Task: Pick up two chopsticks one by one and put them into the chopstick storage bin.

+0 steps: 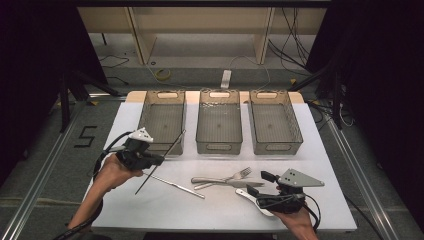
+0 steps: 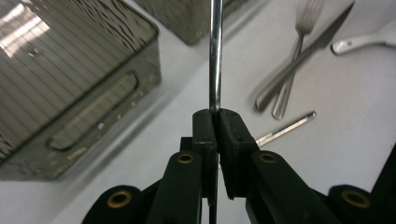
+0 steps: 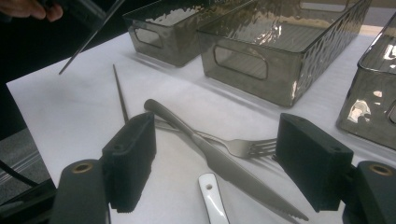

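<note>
My left gripper [image 1: 160, 159] [image 2: 217, 114] is shut on a thin metal chopstick [image 1: 167, 150] [image 2: 215, 60], lifted and slanting in front of the left bin [image 1: 162, 120]. The same held chopstick [image 3: 88, 39] appears far off in the right gripper view. A second chopstick [image 1: 177, 186] [image 2: 287, 128] [image 3: 120, 93] lies flat on the white mat. A steel knife [image 1: 212, 180] [image 3: 224, 165] and fork [image 1: 235, 176] [image 3: 245, 147] lie crossed at mid-table. My right gripper [image 1: 259, 183] [image 3: 219, 140] stands open just above them, beside a white spoon [image 1: 252, 199] [image 3: 211, 196].
Three smoky see-through bins line the back of the mat; the middle bin [image 1: 219, 120] [image 3: 280, 56] and right bin [image 1: 274, 120] look bare inside. The mat's front edge [image 1: 220, 227] is close to both hands. Metal rails and cables run along the floor around the table.
</note>
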